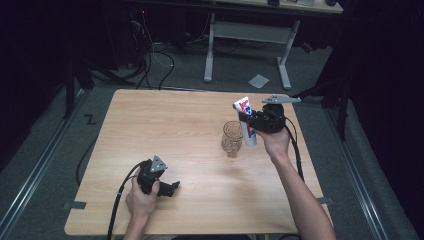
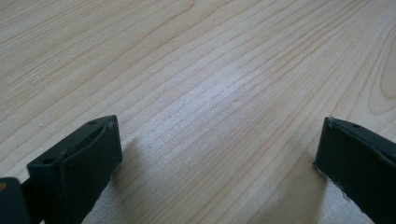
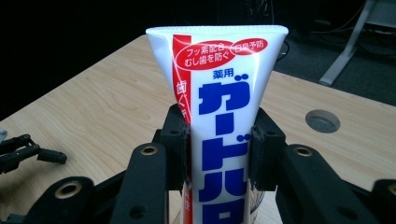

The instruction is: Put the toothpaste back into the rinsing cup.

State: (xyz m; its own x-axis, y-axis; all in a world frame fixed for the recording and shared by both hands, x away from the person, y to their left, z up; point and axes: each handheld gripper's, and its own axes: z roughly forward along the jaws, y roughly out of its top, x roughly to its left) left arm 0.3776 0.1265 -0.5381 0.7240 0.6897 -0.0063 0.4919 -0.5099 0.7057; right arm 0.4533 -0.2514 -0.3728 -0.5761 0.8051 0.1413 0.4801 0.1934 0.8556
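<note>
A white toothpaste tube (image 1: pixel 243 106) with red and blue print stands upright, crimped end up, above the right half of the wooden table (image 1: pixel 165 130). My right gripper (image 1: pixel 251 121) is shut on its middle; in the right gripper view both pads press the sides of the tube (image 3: pixel 224 102), with that gripper (image 3: pixel 219 149) behind it. A clear drinking glass (image 1: pixel 231 137) stands on the table just left of the tube. My left gripper (image 1: pixel 172 189) rests near the front left of the table, its jaws open with bare wood between them (image 2: pixel 219 158).
A round cable hole (image 3: pixel 322 121) sits in the tabletop beyond the tube. The left gripper (image 3: pixel 28 151) lies far off at the left edge of the right gripper view. Behind the table stand a white desk frame (image 1: pixel 250 35), floor cables and a paper sheet (image 1: pixel 258 80).
</note>
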